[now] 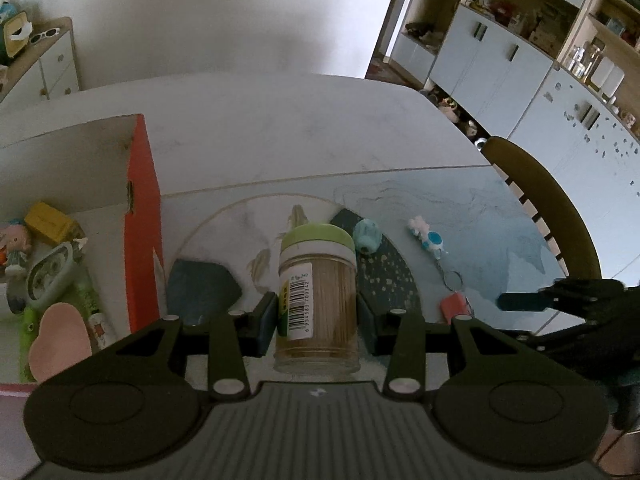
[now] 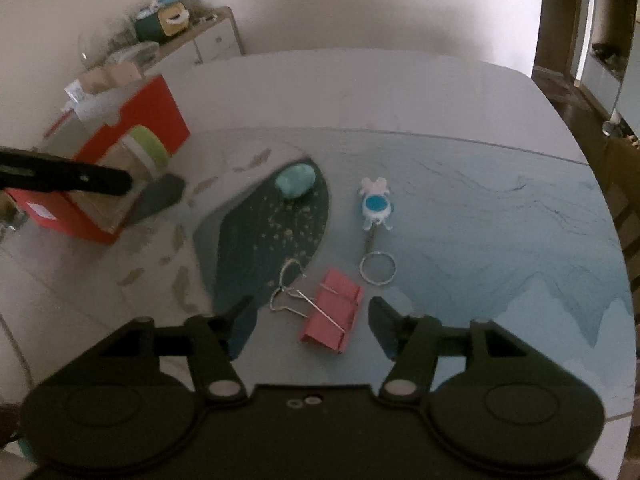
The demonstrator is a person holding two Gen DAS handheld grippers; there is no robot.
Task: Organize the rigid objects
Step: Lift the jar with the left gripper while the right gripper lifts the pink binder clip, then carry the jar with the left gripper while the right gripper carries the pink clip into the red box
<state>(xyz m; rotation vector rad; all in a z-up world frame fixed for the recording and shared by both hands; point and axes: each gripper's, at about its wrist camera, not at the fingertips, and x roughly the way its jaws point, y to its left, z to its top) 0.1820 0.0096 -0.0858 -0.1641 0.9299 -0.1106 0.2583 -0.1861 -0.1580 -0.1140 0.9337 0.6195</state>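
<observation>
My left gripper [image 1: 316,308] is shut on a clear toothpick jar [image 1: 324,280] with a green lid, held upright above the mat. To its left stands a red box [image 1: 142,220]. In the right wrist view the same jar [image 2: 148,148] hangs just in front of the red box [image 2: 160,108]. My right gripper [image 2: 310,306] is open low over the mat, with a pink binder clip [image 2: 332,320] lying on the mat between its fingertips, untouched. Beyond it lie a blue-and-white bunny keychain [image 2: 376,204] and a teal lump [image 2: 296,180].
The box holds a yellow toy [image 1: 50,222], a doll [image 1: 14,248], a small clock [image 1: 48,276] and a pink heart [image 1: 60,344]. A chair [image 1: 560,220] stands at the table's right edge. Cabinets [image 1: 500,60] fill the far right; a sideboard [image 2: 208,36] sits behind.
</observation>
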